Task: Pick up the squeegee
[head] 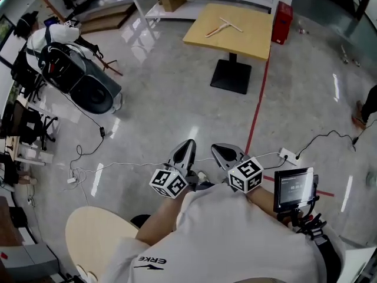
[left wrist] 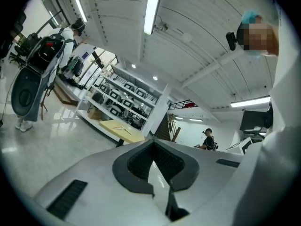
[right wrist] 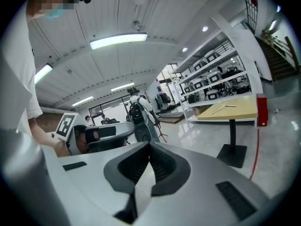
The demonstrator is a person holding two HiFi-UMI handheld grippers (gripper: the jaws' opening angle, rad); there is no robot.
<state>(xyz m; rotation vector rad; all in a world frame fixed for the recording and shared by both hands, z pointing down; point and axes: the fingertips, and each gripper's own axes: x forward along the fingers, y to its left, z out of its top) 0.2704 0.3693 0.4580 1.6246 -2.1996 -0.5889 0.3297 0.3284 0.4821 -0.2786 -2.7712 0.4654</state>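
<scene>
Squeegee (head: 224,26) lies flat on the yellow surface (head: 250,40) at the far side of the room, well apart from both grippers. The left gripper (head: 186,148) and the right gripper (head: 227,152) are held side by side over the floor in front of the person, each with its jaws closed together on nothing.
</scene>
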